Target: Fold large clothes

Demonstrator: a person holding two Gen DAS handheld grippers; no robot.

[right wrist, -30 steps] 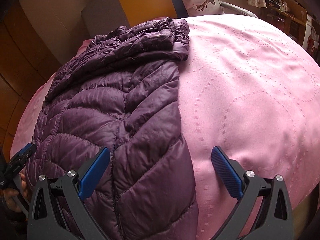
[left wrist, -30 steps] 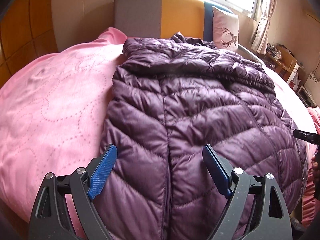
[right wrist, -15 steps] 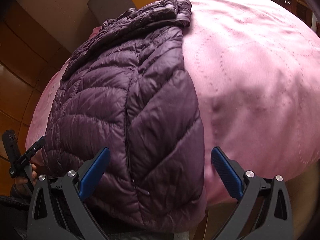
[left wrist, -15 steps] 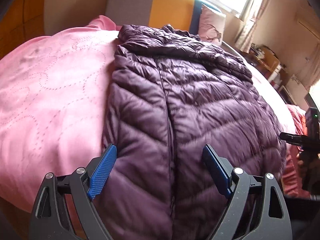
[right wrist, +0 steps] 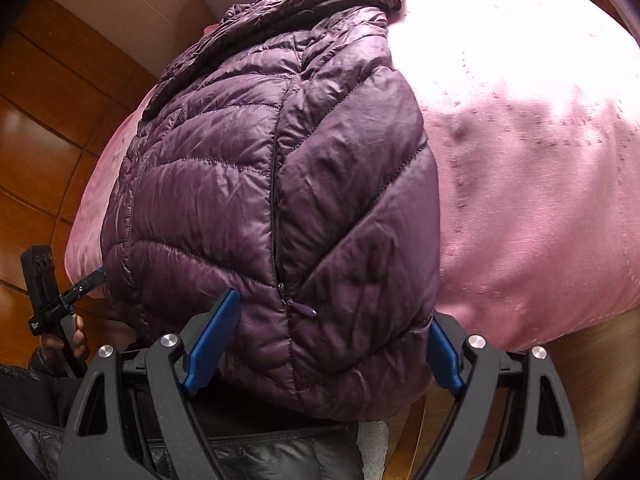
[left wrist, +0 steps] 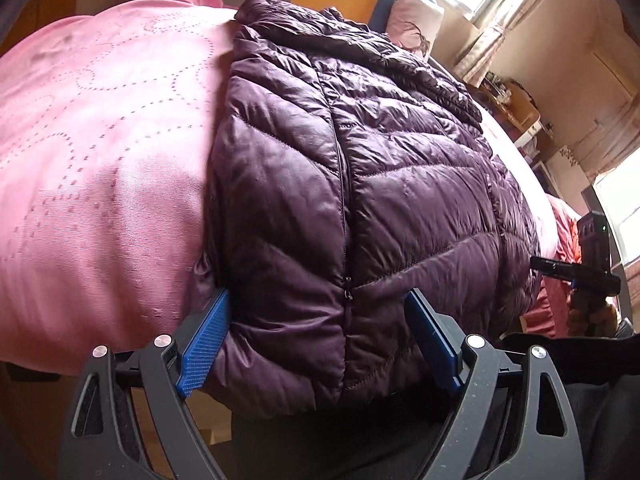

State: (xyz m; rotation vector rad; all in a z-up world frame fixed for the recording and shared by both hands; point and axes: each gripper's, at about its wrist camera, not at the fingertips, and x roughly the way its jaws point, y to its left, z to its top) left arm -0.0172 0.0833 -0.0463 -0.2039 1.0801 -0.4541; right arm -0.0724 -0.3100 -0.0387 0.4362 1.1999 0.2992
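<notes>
Straddling the hem of the purple puffer jacket (left wrist: pixel 360 184) with both grippers spread wide.
From the left wrist we see our left gripper (left wrist: pixel 320 340) released around the hem hanging off the pink bedspread (left wrist: pixel 100 140); from the right wrist, our right gripper (right wrist: pixel 324 344) likewise unclenched around the jacket's (right wrist: pixel 272 184) other hem corner.

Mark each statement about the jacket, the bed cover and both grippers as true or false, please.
1. The purple jacket lies on a pink bed cover. True.
2. The left gripper is shut on a sleeve. False: its jaws stand open at the hem.
3. The right gripper is open. True.
4. The jacket's hem hangs over the bed's near edge. True.
5. The front zip is fully undone. False: the zip looks closed.
</notes>
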